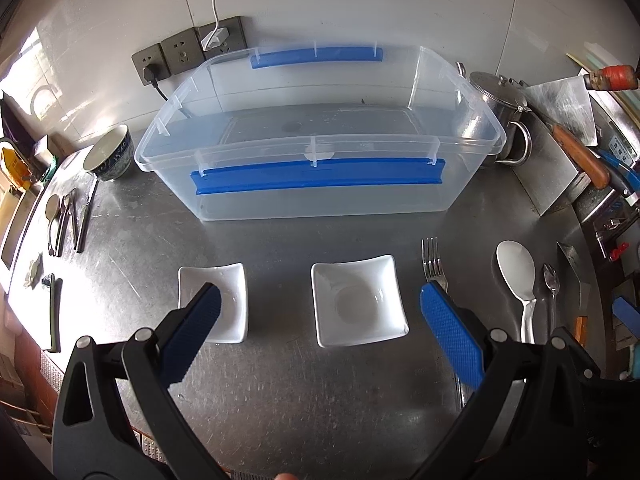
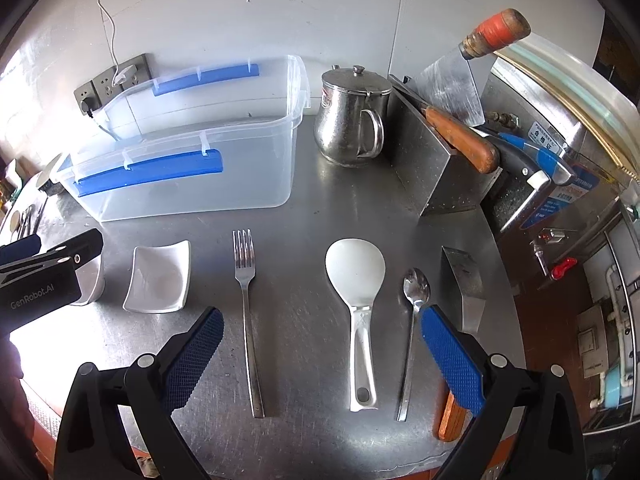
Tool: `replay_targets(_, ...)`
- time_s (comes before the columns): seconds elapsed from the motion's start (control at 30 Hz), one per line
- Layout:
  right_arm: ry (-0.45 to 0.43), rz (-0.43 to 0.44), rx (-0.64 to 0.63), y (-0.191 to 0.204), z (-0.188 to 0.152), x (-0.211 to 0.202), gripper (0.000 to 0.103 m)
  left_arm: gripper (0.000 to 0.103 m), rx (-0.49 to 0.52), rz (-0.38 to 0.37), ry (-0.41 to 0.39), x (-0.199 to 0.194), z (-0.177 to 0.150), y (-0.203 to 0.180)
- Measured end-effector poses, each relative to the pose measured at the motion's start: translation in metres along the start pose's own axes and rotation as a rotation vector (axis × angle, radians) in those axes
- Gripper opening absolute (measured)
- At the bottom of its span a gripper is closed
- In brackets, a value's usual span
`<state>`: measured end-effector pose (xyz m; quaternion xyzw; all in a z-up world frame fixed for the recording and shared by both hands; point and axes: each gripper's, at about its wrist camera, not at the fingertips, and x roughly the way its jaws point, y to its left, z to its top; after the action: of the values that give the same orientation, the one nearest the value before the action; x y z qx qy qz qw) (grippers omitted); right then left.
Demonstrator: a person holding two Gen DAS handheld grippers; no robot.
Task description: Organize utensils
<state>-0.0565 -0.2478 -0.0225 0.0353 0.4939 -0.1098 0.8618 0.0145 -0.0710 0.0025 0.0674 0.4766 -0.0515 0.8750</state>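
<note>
Utensils lie in a row on my steel counter [image 2: 304, 184]: fork [image 2: 246, 300] at 12 o'clock of the right gripper [image 2: 320, 320], white rice paddle [image 2: 356, 280] and small spoon [image 2: 414, 300] toward 1 o'clock. Its jaws are spread wide, gripping nothing. My left gripper [image 1: 320, 300] is likewise released, above two white square dishes [image 1: 358, 300]. At 12 o'clock stands the clear storage bin [image 1: 320, 136] with blue latches.

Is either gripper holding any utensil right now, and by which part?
Nothing is held. The left gripper and right gripper are both open above the counter; the fork lies untouched.
</note>
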Motion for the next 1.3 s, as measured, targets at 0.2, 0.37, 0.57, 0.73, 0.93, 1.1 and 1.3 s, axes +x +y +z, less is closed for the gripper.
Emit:
replay_targets(0.2, 0.033, -0.030, 0.079, -0.034, -0.013, 0.008, 0.098, 0.097, 0.087, -0.055, 0.015, 0.010, 0.006, -0.042)
replay_targets(0.37, 0.090, -0.075, 0.175, -0.074, -0.032, 0.022, 0.098, 0.097, 0.184, -0.145, 0.060, 0.023, 0.006, -0.096)
replay_targets(0.57, 0.115, -0.093, 0.231, -0.119, -0.049, 0.047, 0.098, 0.097, 0.281, -0.208, 0.064, 0.027, 0.010, -0.152)
replay_targets(0.73, 0.176, -0.051, 0.267, -0.143, -0.058, 0.077, 0.098, 0.097, 0.326, -0.264, 0.073, 0.028, 0.015, -0.184)
replay_targets(0.93, 0.220, -0.037, 0.308, -0.159, -0.067, 0.098, 0.075, 0.097, 0.370, -0.292, 0.090, 0.030, 0.017, -0.216)
replay_targets(1.1, 0.220, -0.049, 0.270, -0.162, -0.067, 0.105, 0.072, 0.097, 0.399, -0.297, 0.103, 0.035, 0.015, -0.236)
replay_targets(1.3, 0.200, -0.030, 0.205, -0.157, -0.065, 0.104, 0.032, 0.097, 0.421, -0.331, 0.142, 0.045, 0.013, -0.266)
